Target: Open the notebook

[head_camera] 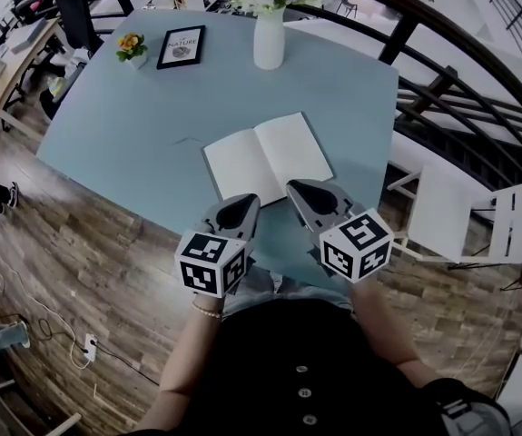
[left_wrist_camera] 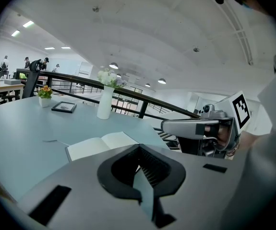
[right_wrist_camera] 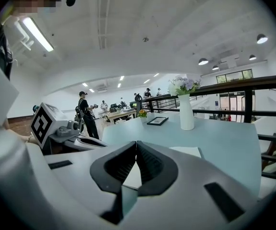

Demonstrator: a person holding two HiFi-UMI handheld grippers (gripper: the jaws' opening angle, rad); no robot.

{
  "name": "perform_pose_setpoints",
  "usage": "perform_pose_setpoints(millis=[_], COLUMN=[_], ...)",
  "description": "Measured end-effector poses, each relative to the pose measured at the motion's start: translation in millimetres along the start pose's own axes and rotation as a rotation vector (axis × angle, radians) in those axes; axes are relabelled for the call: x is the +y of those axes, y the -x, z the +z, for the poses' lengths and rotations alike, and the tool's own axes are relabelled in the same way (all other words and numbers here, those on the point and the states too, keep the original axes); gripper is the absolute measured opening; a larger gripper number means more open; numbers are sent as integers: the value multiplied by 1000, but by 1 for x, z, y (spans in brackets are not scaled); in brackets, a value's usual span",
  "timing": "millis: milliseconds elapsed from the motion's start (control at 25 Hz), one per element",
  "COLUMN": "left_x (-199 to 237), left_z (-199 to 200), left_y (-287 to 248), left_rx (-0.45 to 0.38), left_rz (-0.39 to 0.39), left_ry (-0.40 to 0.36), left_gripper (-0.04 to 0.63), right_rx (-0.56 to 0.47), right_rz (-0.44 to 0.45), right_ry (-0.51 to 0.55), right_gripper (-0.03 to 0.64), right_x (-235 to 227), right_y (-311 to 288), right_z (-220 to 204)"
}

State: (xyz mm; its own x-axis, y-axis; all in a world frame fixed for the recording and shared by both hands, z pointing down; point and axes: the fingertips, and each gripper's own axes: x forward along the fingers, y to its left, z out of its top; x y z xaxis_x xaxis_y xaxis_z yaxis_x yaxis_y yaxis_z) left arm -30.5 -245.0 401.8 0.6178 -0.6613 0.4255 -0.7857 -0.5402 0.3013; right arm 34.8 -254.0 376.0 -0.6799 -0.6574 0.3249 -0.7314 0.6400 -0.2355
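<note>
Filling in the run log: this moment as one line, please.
notebook: open on table | left gripper: shut, empty | right gripper: shut, empty | both by notebook's near edge

Open-plan office mezzanine: black railing (right_wrist_camera: 267, 80), work desks (right_wrist_camera: 121, 114), standing people (right_wrist_camera: 86, 111), ceiling lights (right_wrist_camera: 37, 32).

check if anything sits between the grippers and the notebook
Nothing visible does. The notebook lies open on the table, and the left gripper and right gripper are right at its near edge. The vase stands beyond it.
</note>
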Motion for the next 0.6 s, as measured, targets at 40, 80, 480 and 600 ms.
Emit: perform_pose_setpoints(millis=[40,80,480,600], left_x=[-1,-2,-2,-3], left_z=[-1,-1,-17,-23], left_y=[1,2,7,8], left_rx=[-1,-1,28,37], left_rz=[0,1,17,16], left_ry=[1,1,8,12], left_gripper=[17,17,17,17], right_rx=[-1,-3,31,52], right_rz=[9,20,86,95], right_ry=[5,10,56,61], right_gripper=[6,6,6,6], right_x=[2,5,25,30], right_y=[1,1,-2,-4], right_z=[0,0,-12,-19])
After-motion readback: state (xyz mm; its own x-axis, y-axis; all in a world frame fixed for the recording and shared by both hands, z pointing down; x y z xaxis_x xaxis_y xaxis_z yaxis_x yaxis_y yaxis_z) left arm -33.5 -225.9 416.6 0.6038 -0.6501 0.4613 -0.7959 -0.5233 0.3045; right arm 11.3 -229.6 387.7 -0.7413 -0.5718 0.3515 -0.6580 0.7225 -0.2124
